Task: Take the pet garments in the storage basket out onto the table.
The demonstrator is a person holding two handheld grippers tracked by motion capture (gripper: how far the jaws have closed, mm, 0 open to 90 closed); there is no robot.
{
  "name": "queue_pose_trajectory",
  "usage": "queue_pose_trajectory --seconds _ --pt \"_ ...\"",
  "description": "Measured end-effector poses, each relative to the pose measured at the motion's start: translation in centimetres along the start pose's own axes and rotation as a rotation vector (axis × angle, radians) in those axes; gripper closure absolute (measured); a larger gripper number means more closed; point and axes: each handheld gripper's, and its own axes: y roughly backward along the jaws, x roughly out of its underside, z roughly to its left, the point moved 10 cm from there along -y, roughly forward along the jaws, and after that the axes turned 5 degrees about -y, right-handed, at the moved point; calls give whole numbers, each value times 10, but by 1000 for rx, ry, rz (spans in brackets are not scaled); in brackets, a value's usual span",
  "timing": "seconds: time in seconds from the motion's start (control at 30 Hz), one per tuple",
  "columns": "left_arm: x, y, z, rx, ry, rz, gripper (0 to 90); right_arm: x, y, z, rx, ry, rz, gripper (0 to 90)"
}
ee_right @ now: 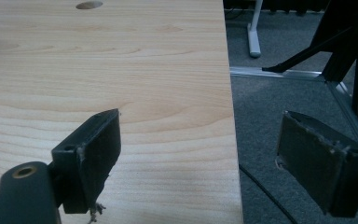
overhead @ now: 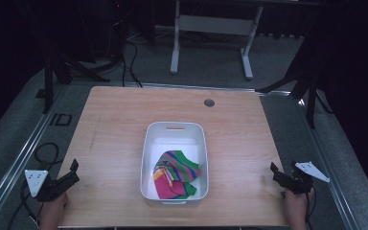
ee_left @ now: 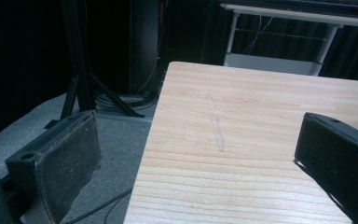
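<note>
From above, a white bin point(overhead: 175, 163) sits in the middle of the wooden table point(overhead: 115, 124), nearer the front edge. A bright striped cloth point(overhead: 176, 173) lies bunched inside it. The left gripper point(overhead: 72, 171) waits at the front left corner and the right gripper point(overhead: 274, 171) at the front right corner, both well apart from the bin.

In the left gripper view, the jaws stand spread wide over the table's left edge, holding nothing.

In the right gripper view, the jaws are spread wide over the right edge, holding nothing.
</note>
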Motion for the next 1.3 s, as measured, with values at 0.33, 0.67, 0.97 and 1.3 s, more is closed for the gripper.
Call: queue_pose_trajectory --seconds 0.33,0.67,0.97,1.3 --pt "0 -1 0 4 0 3 9 2 -2 -3 -28 -20 34 122" --pt "1 0 0 3 1 6 9 13 -10 17 -219 188 197 149" --pt "1 0 0 5 4 6 9 16 -1 56 -476 227 332 133" --pt "1 0 0 7 4 7 9 4 10 92 -660 319 391 141"
